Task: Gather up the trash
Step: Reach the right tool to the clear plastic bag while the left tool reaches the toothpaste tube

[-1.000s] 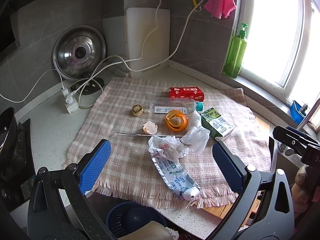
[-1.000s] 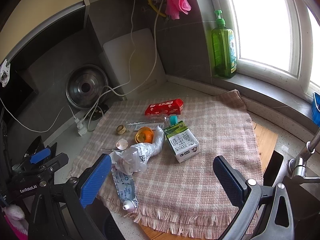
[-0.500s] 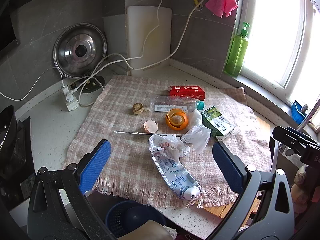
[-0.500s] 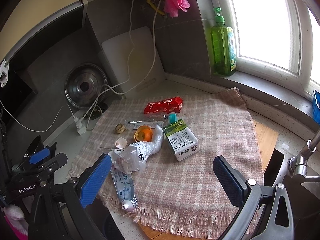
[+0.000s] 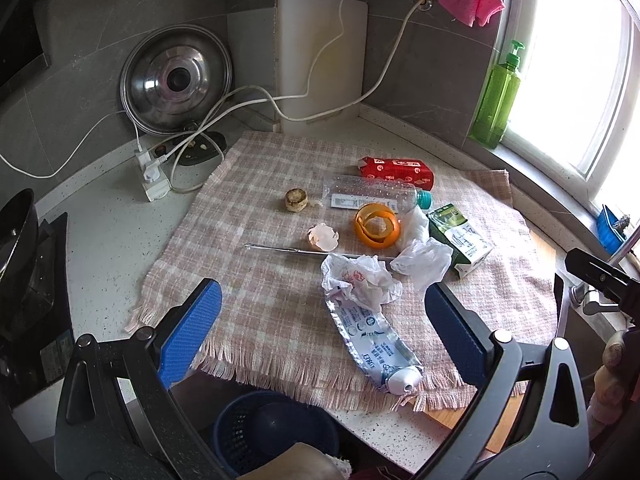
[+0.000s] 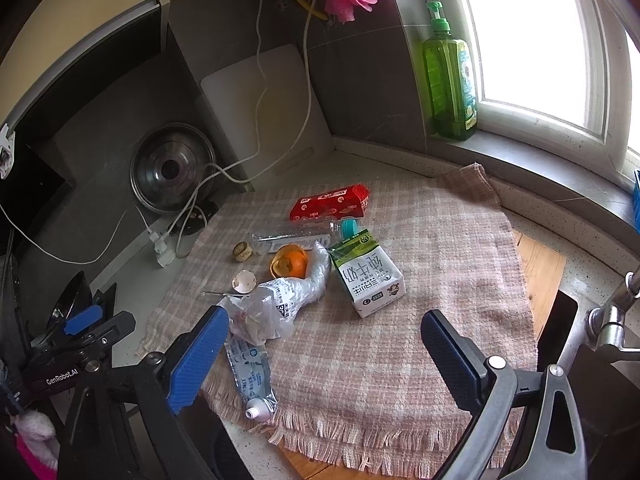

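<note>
Trash lies on a pink checked cloth (image 5: 256,280): a squeezed toothpaste tube (image 5: 372,344), crumpled plastic bags (image 5: 360,280), a green-white milk carton (image 6: 366,280), orange peel (image 5: 377,230), an eggshell (image 5: 322,237), a clear bottle (image 5: 372,196) and a red box (image 5: 396,169). My left gripper (image 5: 320,308) hovers open over the cloth's near edge, above the tube and bags. My right gripper (image 6: 324,328) hangs above the cloth in front of the carton; its jaws are closing a little, with nothing held between them.
A blue basket (image 5: 276,428) sits below the counter's front edge. A pot lid (image 5: 176,80), white cutting board (image 5: 322,56), power strip (image 5: 154,180) with cables and green soap bottle (image 5: 496,100) line the back. A tap (image 6: 612,320) stands at the right.
The left gripper has drifted slightly forward and down toward the cloth. The right gripper's fingers have come a little closer together. The trash has not moved.
</note>
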